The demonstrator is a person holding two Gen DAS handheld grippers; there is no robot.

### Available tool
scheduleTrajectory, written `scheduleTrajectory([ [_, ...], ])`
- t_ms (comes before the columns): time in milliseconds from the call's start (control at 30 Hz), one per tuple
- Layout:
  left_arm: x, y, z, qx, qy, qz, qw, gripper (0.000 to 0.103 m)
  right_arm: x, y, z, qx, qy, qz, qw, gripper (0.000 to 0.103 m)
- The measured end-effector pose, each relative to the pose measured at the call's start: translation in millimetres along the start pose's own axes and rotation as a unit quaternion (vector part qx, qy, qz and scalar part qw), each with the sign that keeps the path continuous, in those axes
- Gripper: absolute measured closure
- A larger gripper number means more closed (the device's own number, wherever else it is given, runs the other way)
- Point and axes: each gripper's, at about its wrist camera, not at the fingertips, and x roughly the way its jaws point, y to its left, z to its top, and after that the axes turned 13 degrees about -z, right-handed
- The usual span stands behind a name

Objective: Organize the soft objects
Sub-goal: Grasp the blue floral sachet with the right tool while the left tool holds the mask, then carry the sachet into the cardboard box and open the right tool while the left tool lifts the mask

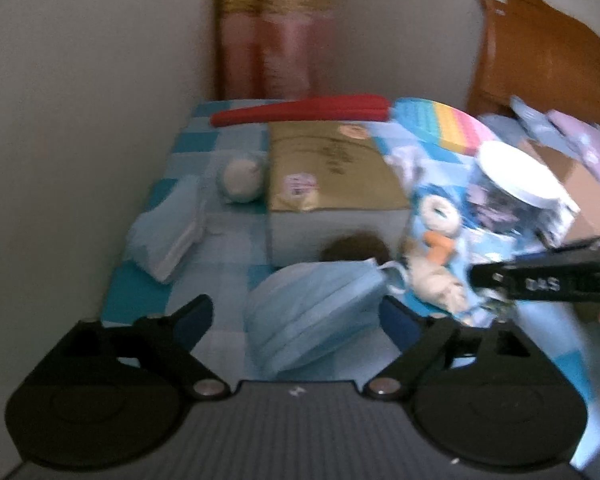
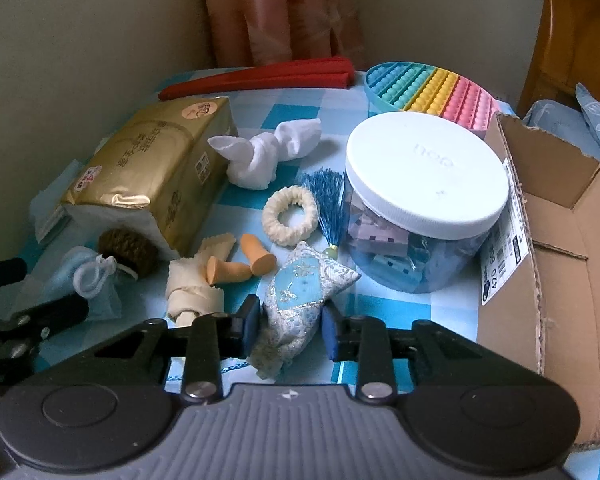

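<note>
Right gripper [image 2: 288,330] pinches brocade sachet [image 2: 300,292], low over checkered cloth [image 2: 400,304]. Left gripper [image 1: 296,316] open around blue face mask [image 1: 312,316], likely untouched; view blurred. Step: gathering. Next: carry sachet rightward into cardboard box [image 2: 540,272].

The tabletop [image 2: 292,114] wears a checked cloth in pale blue, turquoise and white. On it, the tissue pack [image 2: 152,168] is shiny gold, and the folded fan [image 2: 260,76] behind it is red. The sachet [image 2: 300,292] is light blue brocade with silver patterning and a blue tassel [image 2: 326,200]. The jar [image 2: 424,200] has a white lid; the bubble toy [image 2: 432,92] behind it runs blue, teal, yellow, pink. The earplugs [image 2: 240,266] are orange.
</note>
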Motion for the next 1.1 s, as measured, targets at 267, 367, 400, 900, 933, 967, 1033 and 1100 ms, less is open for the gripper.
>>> scheduleTrajectory([
  [267,24,6,16,-0.015,0.012,-0.017,0.9997,0.009,-2,-2,-3,0.003,0.001,0.009,1.000,0.066],
  [367,34,6,13,-0.012,0.033,-0.026,0.9991,0.009,-3,-3,-4,0.002,0.001,0.014,1.000,0.066],
  [400,35,5,11,-0.011,0.044,-0.030,0.9985,0.009,-3,-3,-4,0.001,0.002,0.015,1.000,0.066],
  [900,31,-13,2,0.022,0.068,-0.046,0.9964,0.031,-12,-10,-7,0.002,-0.004,0.020,1.000,0.067],
  [933,30,-15,1,0.024,0.069,-0.043,0.9964,0.035,-13,-11,-7,0.002,-0.005,0.020,1.000,0.067],
  [967,29,-16,0,0.027,0.070,-0.041,0.9963,0.043,-14,-11,-7,0.002,-0.006,0.021,1.000,0.067],
  [1033,25,-19,-2,0.028,0.070,-0.038,0.9964,0.053,-17,-13,-8,0.001,-0.008,0.020,1.000,0.067],
  [1100,21,-22,-5,0.025,0.072,-0.034,0.9965,0.056,-21,-13,-8,-0.003,-0.011,0.022,1.000,0.075],
])
